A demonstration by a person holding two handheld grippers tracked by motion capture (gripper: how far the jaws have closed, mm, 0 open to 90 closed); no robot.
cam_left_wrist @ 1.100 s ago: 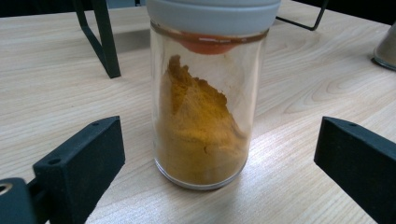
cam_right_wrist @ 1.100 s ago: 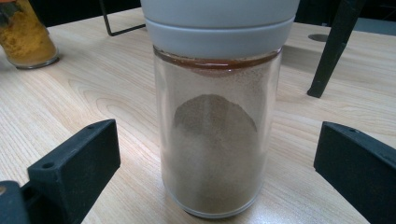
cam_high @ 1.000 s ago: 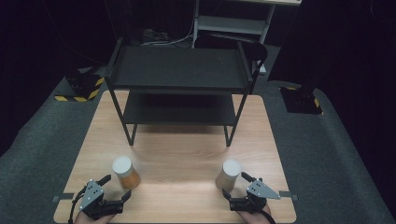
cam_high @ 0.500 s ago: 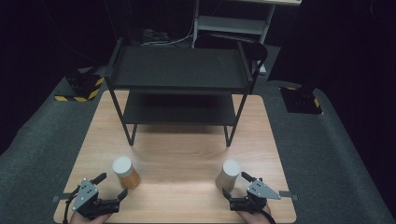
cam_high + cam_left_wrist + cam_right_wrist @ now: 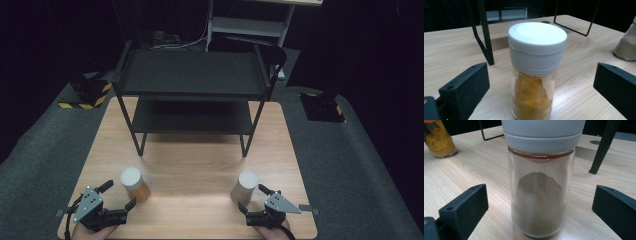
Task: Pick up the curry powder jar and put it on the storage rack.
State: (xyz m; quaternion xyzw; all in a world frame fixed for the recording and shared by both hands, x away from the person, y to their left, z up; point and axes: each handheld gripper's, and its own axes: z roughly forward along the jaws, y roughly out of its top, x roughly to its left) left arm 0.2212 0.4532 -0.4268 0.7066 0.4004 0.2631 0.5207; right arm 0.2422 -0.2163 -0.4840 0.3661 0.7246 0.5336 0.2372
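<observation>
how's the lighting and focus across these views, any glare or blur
High view: wooden table lit evenly, surroundings near black, black metal shelf rack casts a soft shadow. Left gripper view: white-lidded glass jar of yellow powder sharp, mild glare on the wood beside it. Right gripper view: glass jar of grey-brown powder sharp, lid cropped, background softer.

1. Table (image 5: pixel 190 165): light wood, centre of high view, rounded corners.
2. Shelf (image 5: pixel 192 75): black metal, 2 tiers, stands on table's far half, 12 o'clock.
3. Floor (image 5: pixel 350 165): dark grey carpet all round table.
4. Stand (image 5: pixel 250 25): grey metal, behind shelf, 12–1 o'clock; cables (image 5: pixel 172 40) on floor beside it.
5. Hazard-striped bases: one (image 5: pixel 85 95) at 10 o'clock, one (image 5: pixel 324 107) at 2 o'clock.
6. Backdrop black; light falls on table from above.
</observation>
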